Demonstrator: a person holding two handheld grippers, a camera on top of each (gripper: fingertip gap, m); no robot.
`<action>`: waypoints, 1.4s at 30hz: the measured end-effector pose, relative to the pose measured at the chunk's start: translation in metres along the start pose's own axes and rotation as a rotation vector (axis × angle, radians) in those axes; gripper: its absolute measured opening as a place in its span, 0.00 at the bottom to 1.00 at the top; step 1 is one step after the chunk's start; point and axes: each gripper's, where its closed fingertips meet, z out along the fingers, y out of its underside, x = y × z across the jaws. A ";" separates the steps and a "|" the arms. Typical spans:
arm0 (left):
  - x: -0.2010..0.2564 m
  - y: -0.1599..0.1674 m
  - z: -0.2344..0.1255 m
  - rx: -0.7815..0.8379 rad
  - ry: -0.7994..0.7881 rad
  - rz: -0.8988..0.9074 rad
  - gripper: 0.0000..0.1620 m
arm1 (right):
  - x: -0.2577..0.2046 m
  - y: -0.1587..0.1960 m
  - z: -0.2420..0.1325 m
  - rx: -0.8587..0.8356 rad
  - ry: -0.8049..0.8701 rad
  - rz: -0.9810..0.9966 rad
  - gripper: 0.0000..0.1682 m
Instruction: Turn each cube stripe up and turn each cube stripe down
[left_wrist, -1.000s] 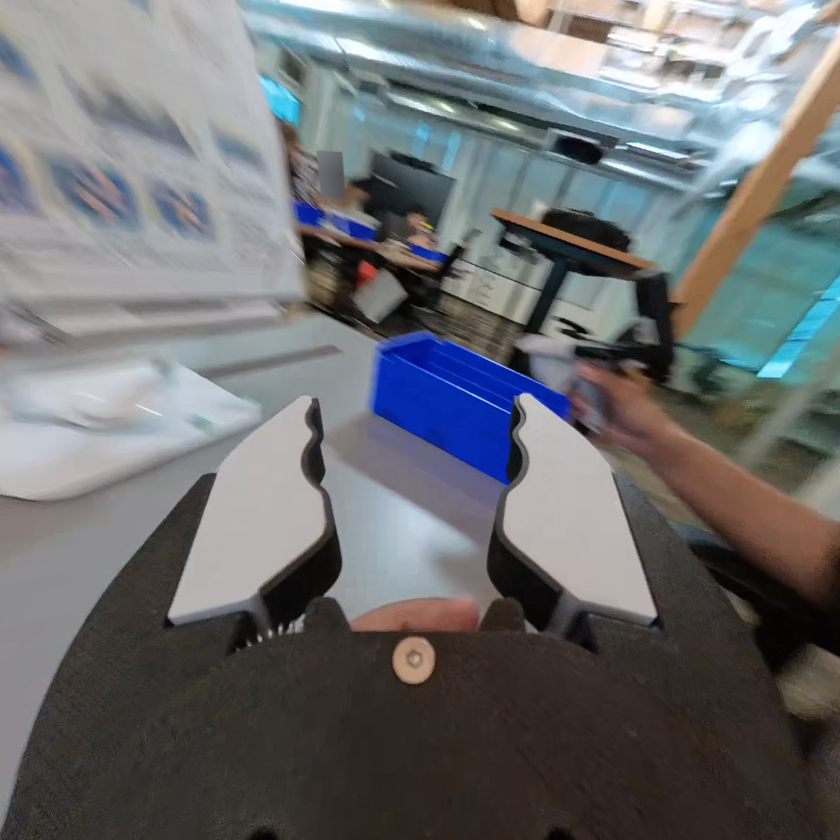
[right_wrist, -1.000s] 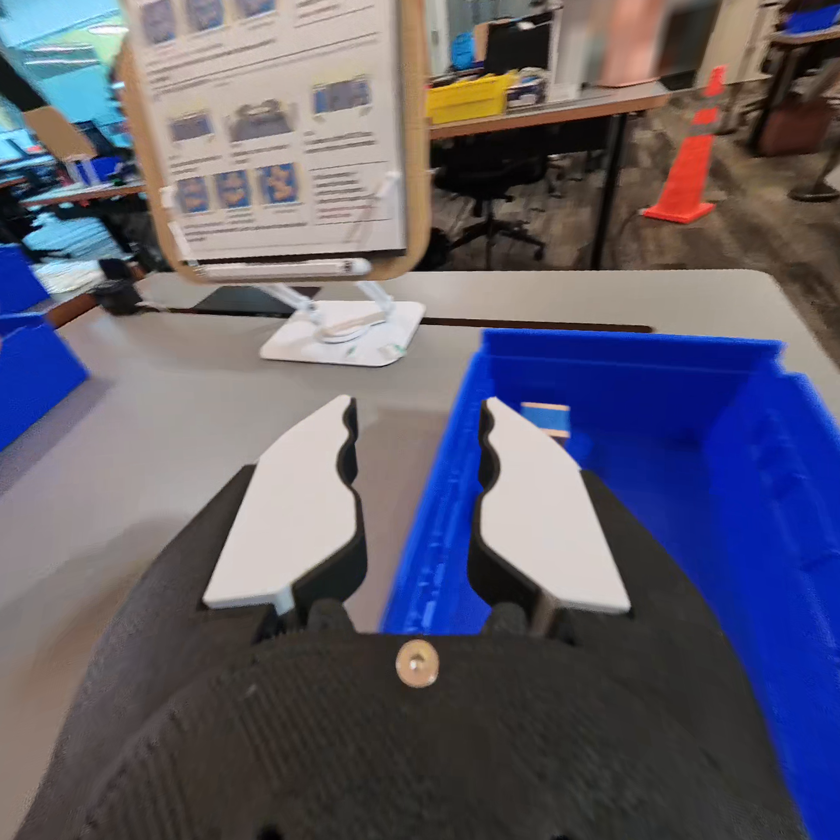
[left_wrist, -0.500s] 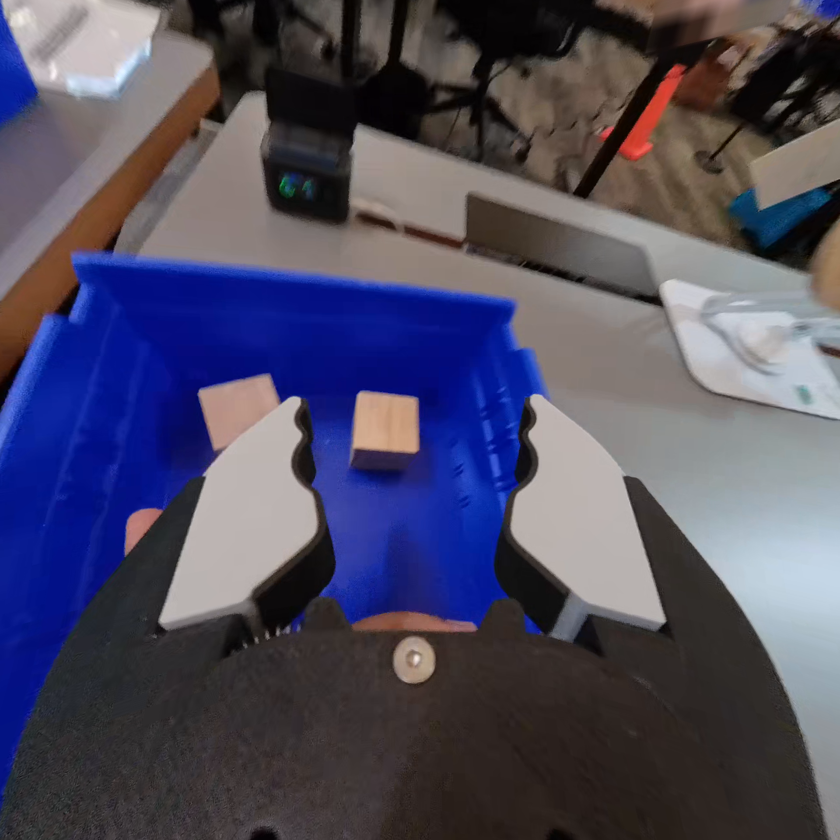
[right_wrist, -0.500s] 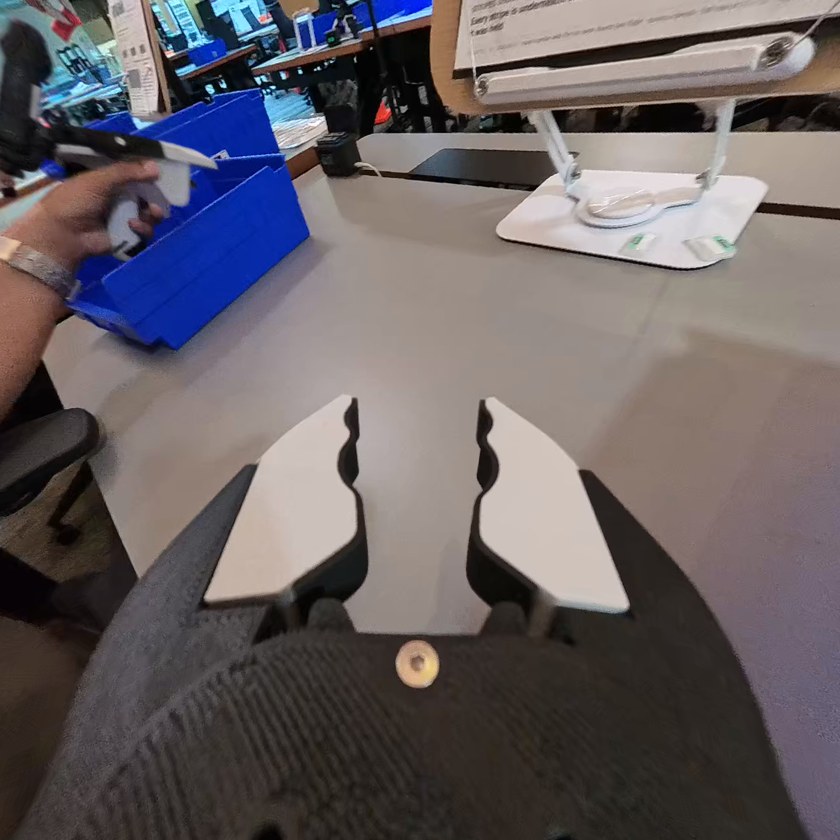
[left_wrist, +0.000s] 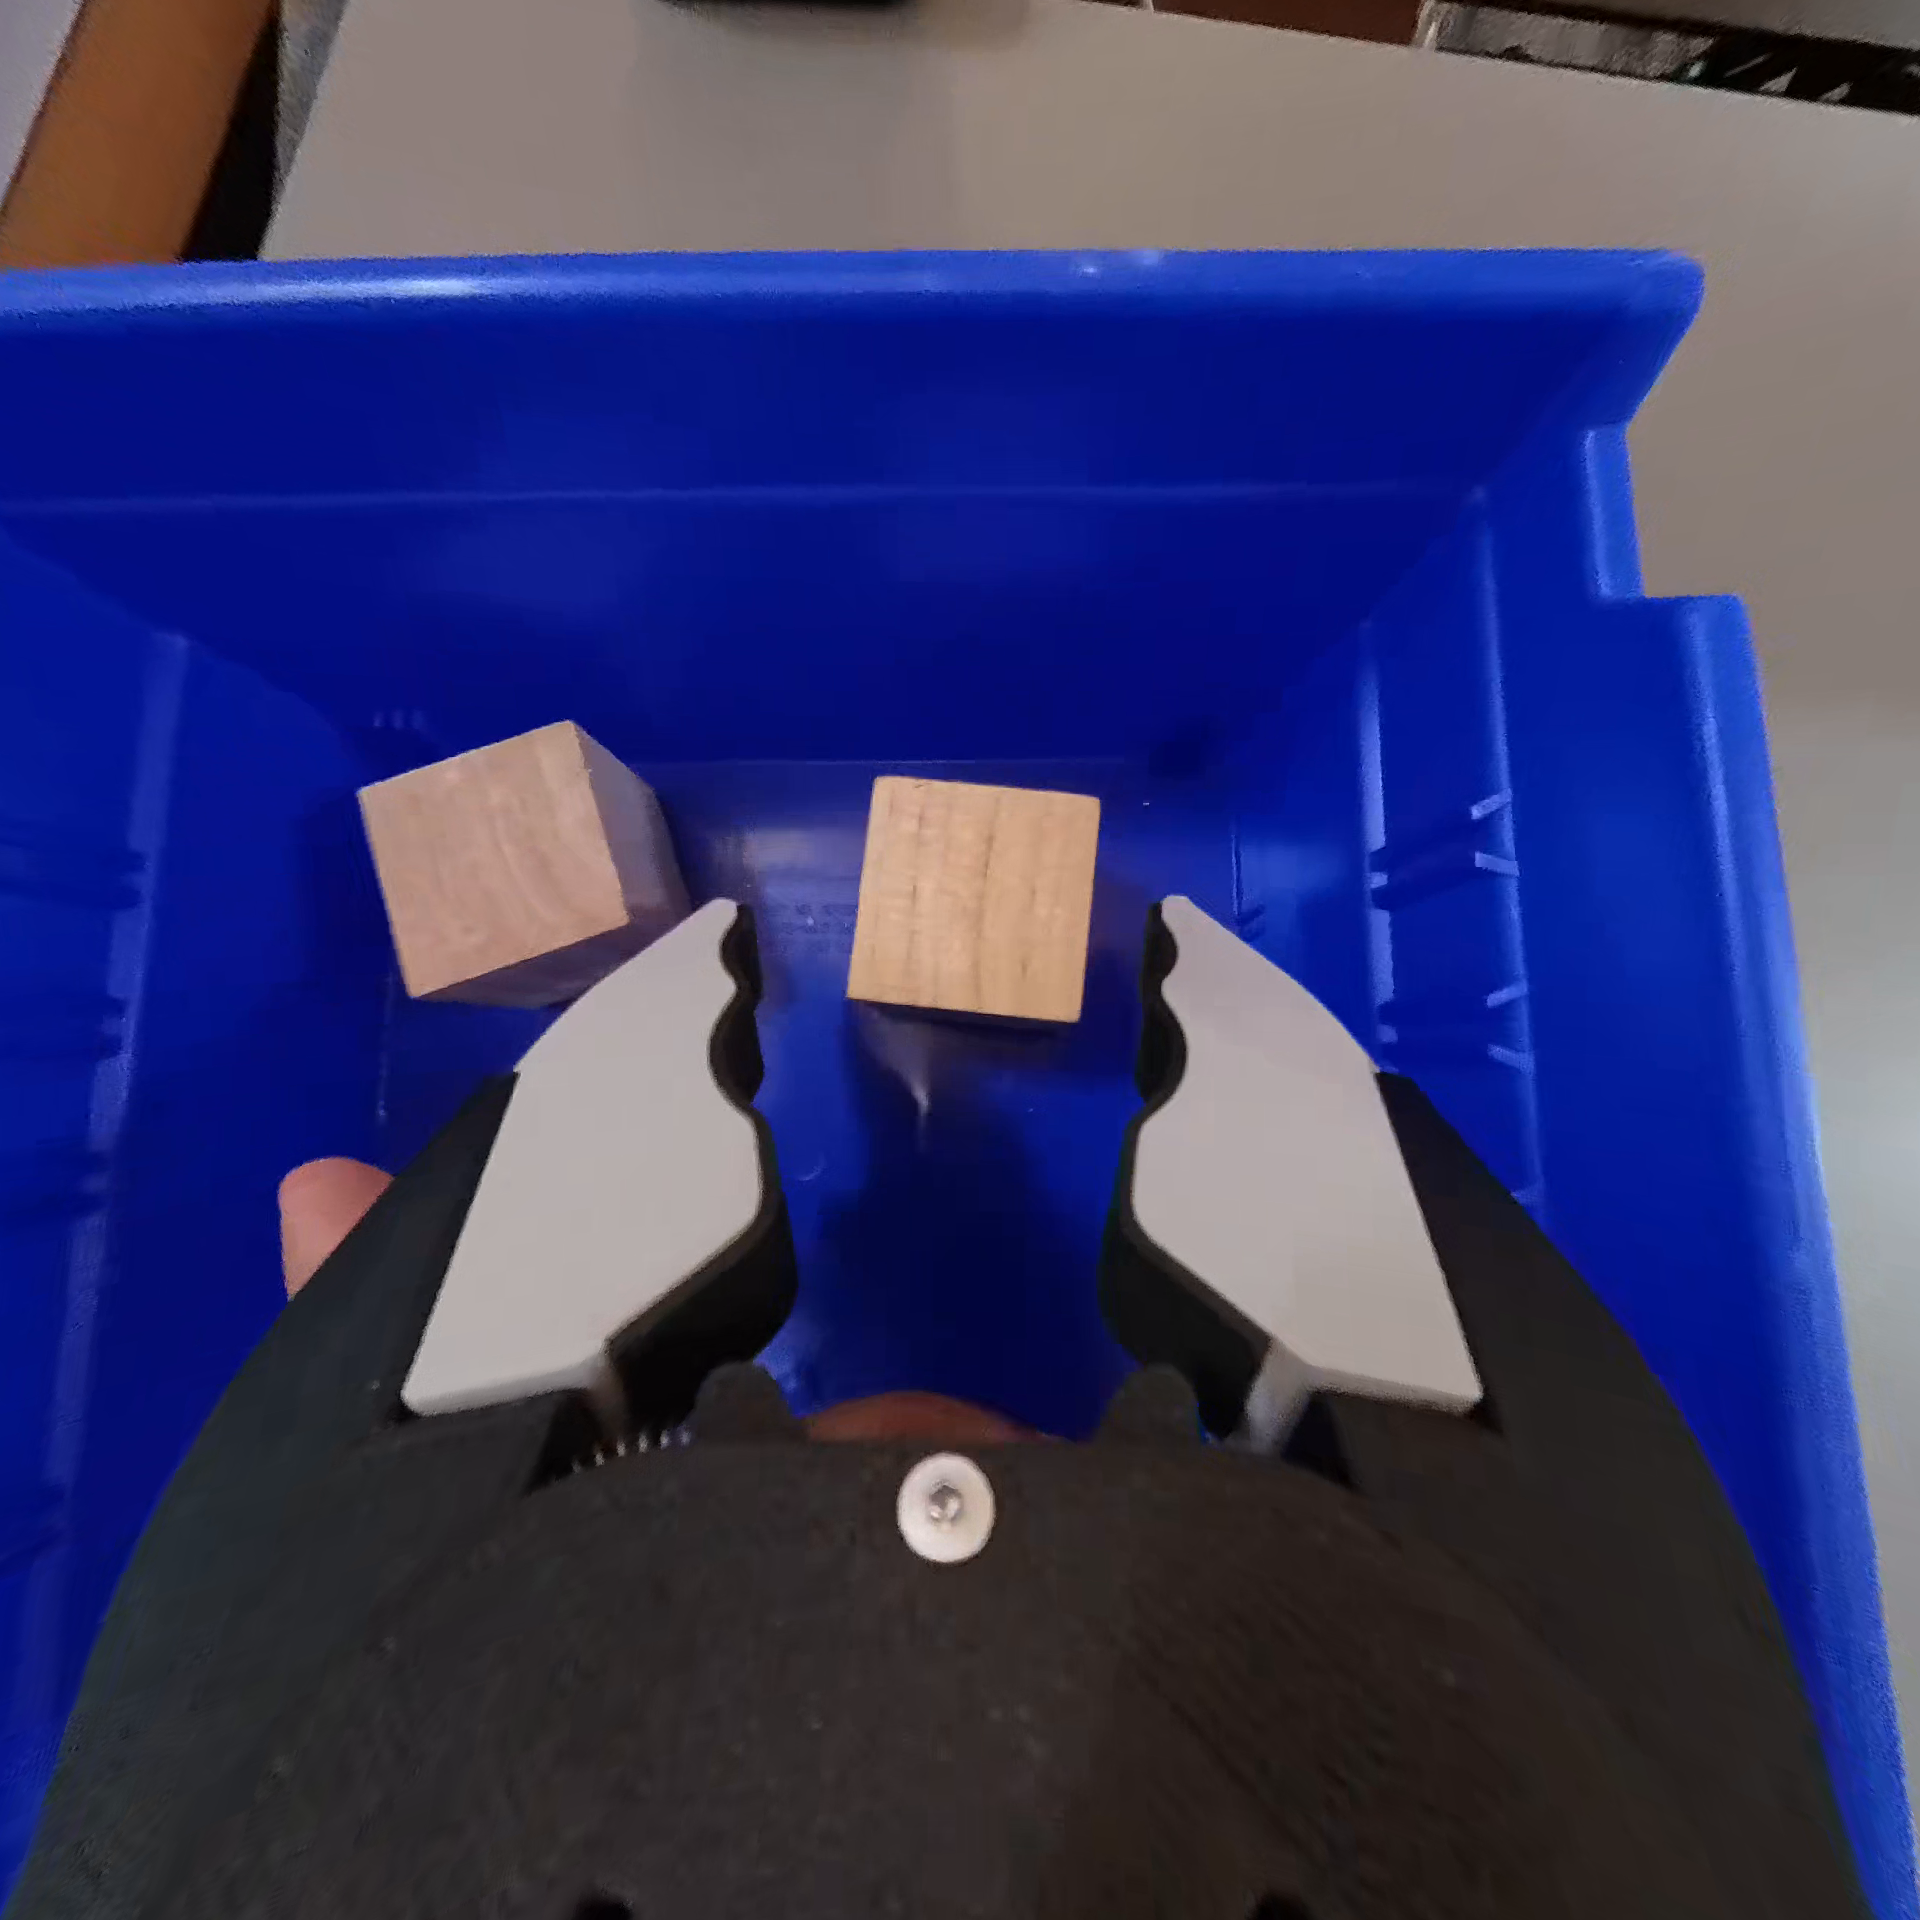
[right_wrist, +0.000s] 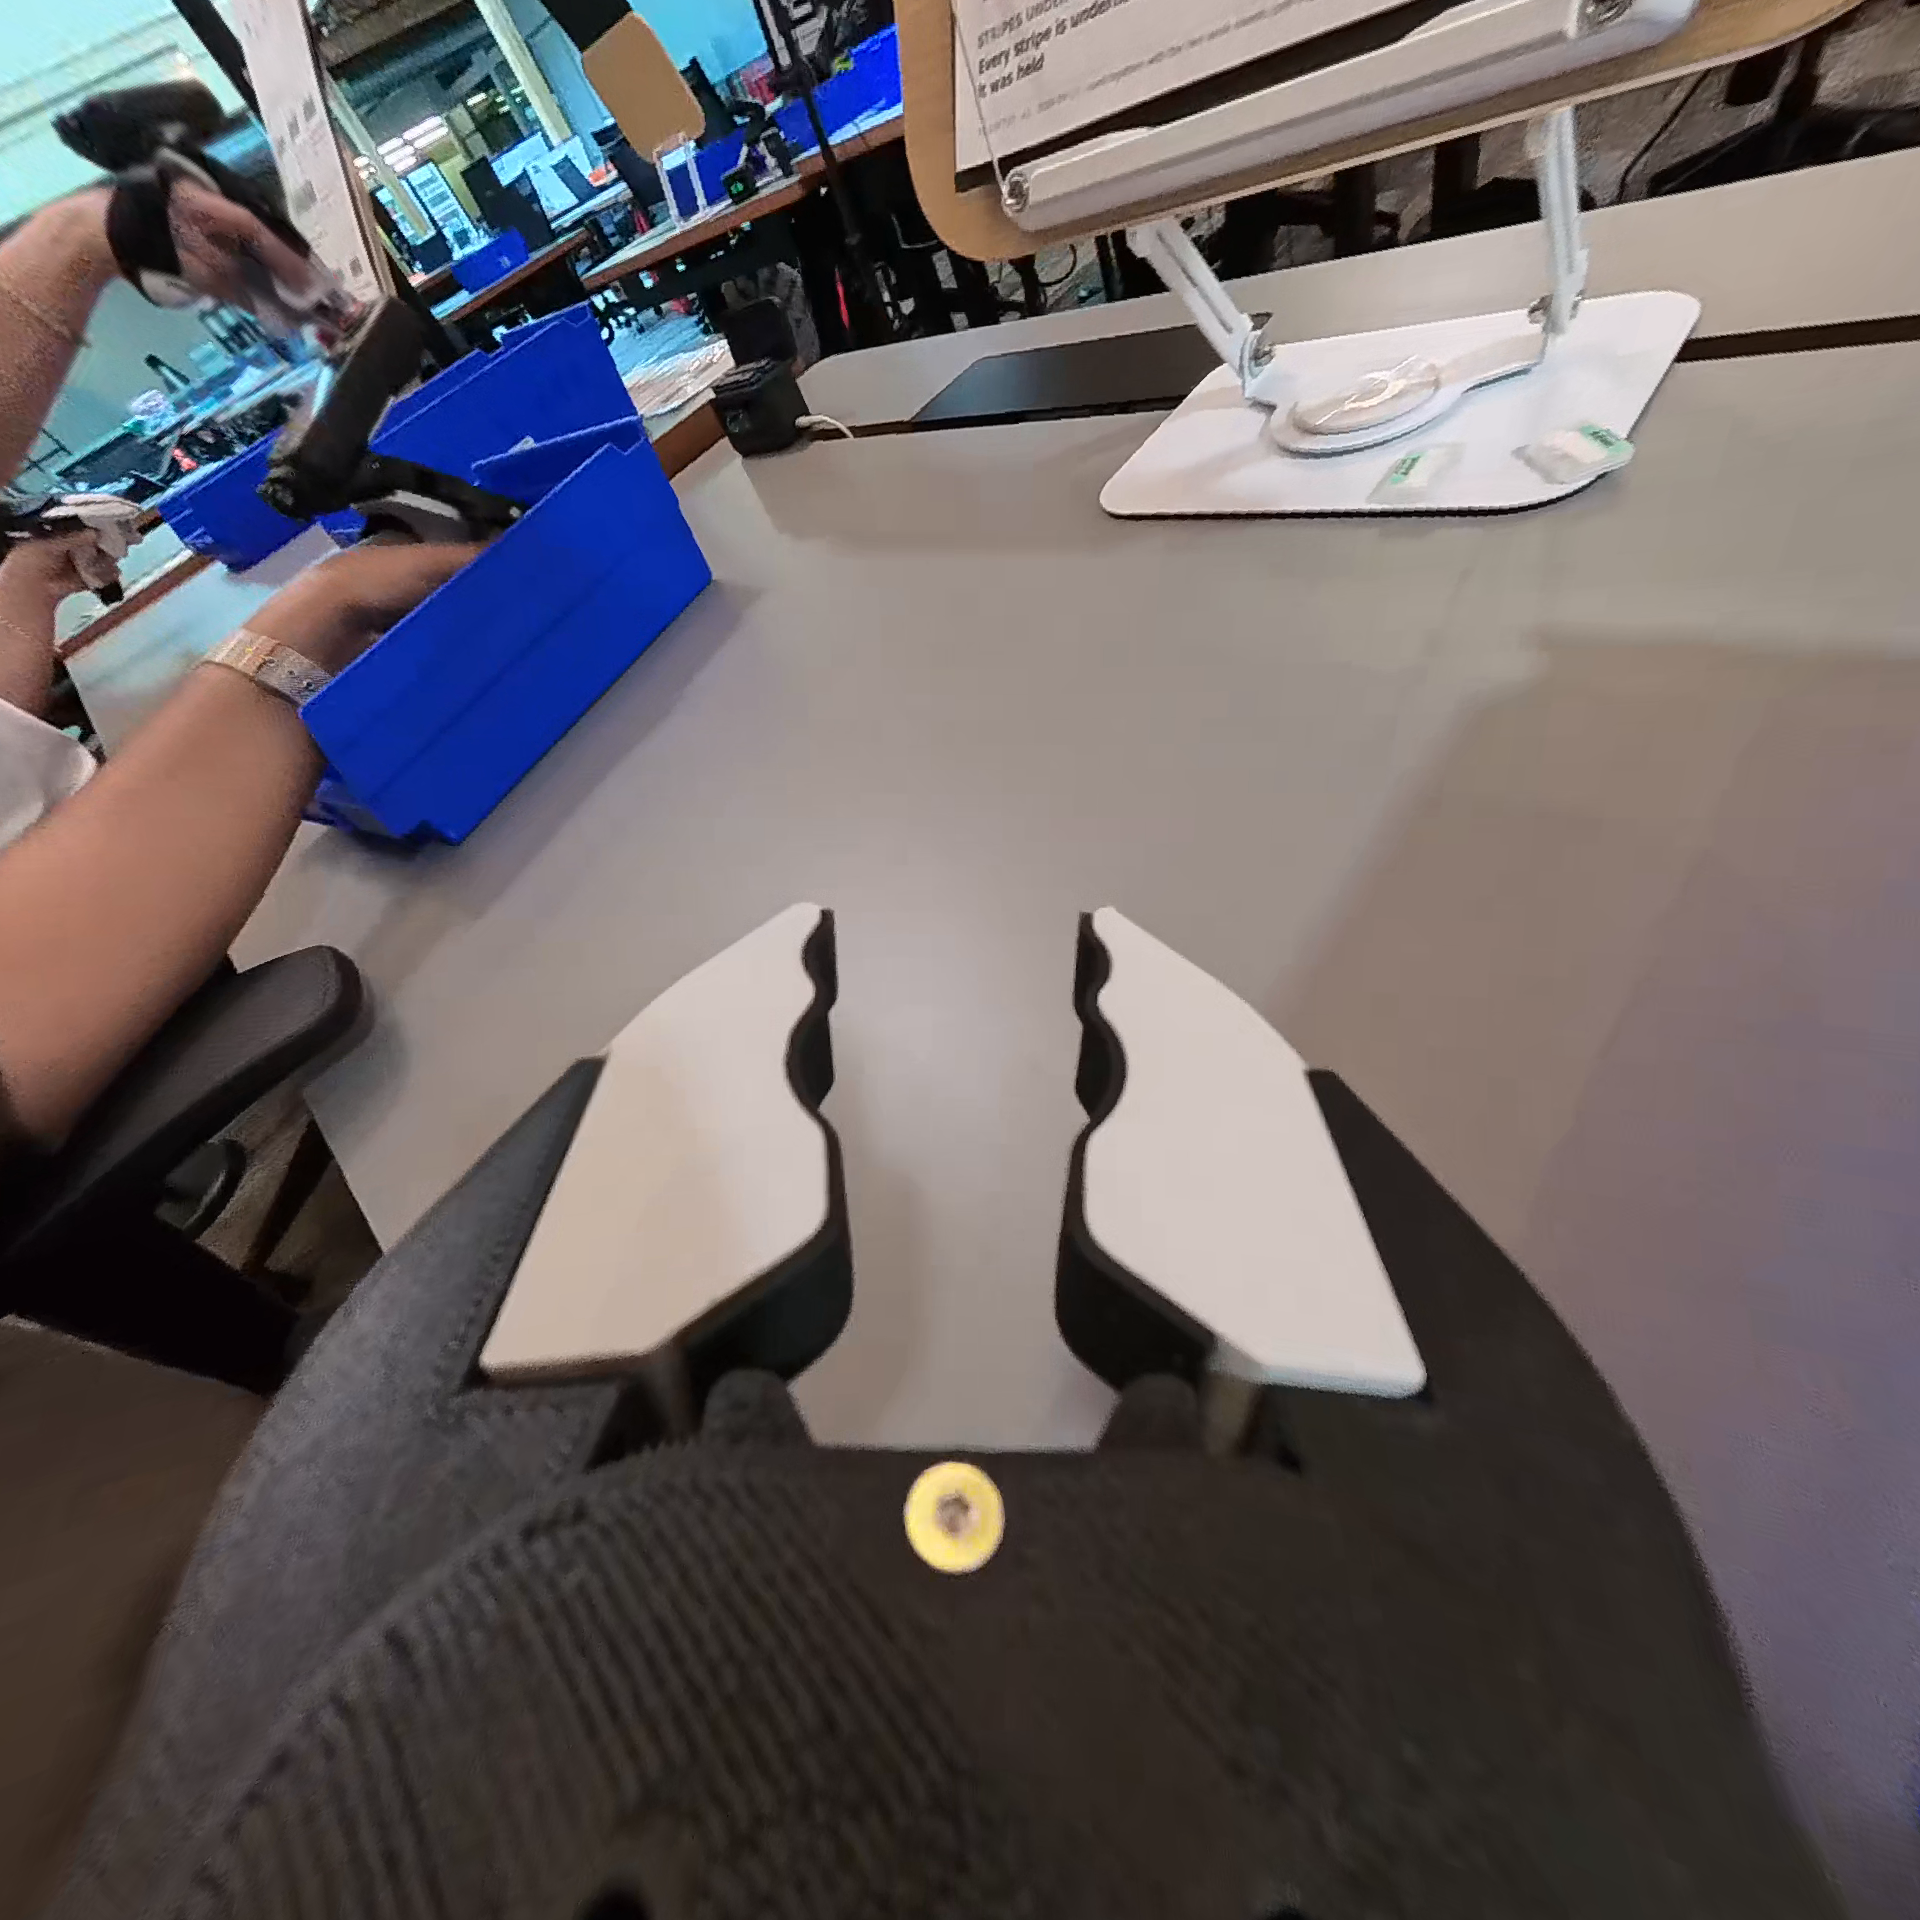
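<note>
- The left tongs (left_wrist: 940, 914) hang over the blue bin (left_wrist: 852, 374), spread wide with nothing between them, pointing down at the bin floor, probably so they can drop straight onto a cube.
- Two wooden cubes rest on the bin floor towards its far wall: the pale cube (left_wrist: 971, 902) sits square to the bin, just ahead of the gap between the tongs; the darker cube (left_wrist: 497, 860) sits to its left, turned at an angle, close to the left fingertip (left_wrist: 665, 987) but apart from it.
- No stripe shows on any visible face of either cube, so which way each stripe now faces cannot be told; it is likely underneath or on a hidden side.
- By its alignment, the pale cube looks to be the one about to be taken.
- The right tongs (right_wrist: 954, 935) hover released and empty over bare grey table (right_wrist: 1299, 790), well to the right of the bin, seemingly waiting their turn.
- From that side the bin (right_wrist: 499, 665) sits at the table's left edge, the person's left hand (right_wrist: 353, 592) reaching into it.
- Beyond the bin to its right, an instruction board (right_wrist: 1299, 94) on a white stand (right_wrist: 1392, 416) carries printed text, not repeated here; faint moulded lettering on the bin floor is too small to read.
</note>
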 end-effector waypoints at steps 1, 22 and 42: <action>0.003 0.002 0.003 -0.013 0.015 -0.002 0.44 | 0.001 0.000 -0.001 0.000 0.007 -0.003 0.27; 0.010 -0.049 -0.097 0.315 0.182 -0.094 0.28 | -0.020 0.006 0.028 -0.047 -0.109 -0.005 0.26; 0.352 0.015 -0.274 0.044 1.737 -0.594 0.27 | -0.060 -0.040 0.036 0.240 -0.115 -0.261 0.58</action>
